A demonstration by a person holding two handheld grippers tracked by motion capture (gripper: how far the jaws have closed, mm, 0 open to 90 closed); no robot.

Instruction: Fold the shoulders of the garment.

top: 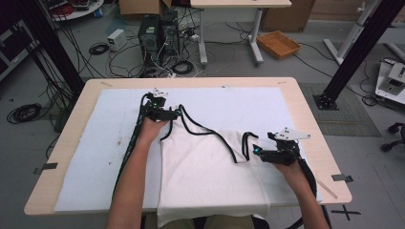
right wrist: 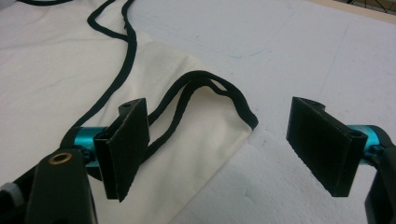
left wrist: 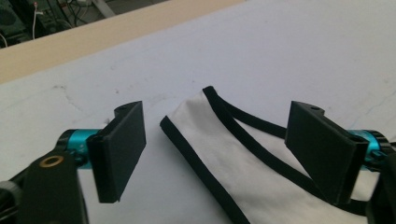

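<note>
A white sleeveless top [top: 210, 167] with black trim lies flat on the white mat, its hem hanging over the near table edge. My left gripper [top: 177, 113] is at its far left shoulder. In the left gripper view that gripper [left wrist: 215, 135] is open, and the black-edged strap end [left wrist: 205, 100] lies between the jaws, apart from both pads. My right gripper [top: 255, 149] is at the top's right side. In the right gripper view it [right wrist: 219, 135] stands open over the looped black strap [right wrist: 224, 88] and the white cloth [right wrist: 56, 70].
The white mat [top: 95, 152] covers most of the wooden table [top: 305, 124]. Beyond the far edge the floor holds computer towers [top: 157, 33], loose cables, an orange basket [top: 278, 44] and black frame posts [top: 353, 52].
</note>
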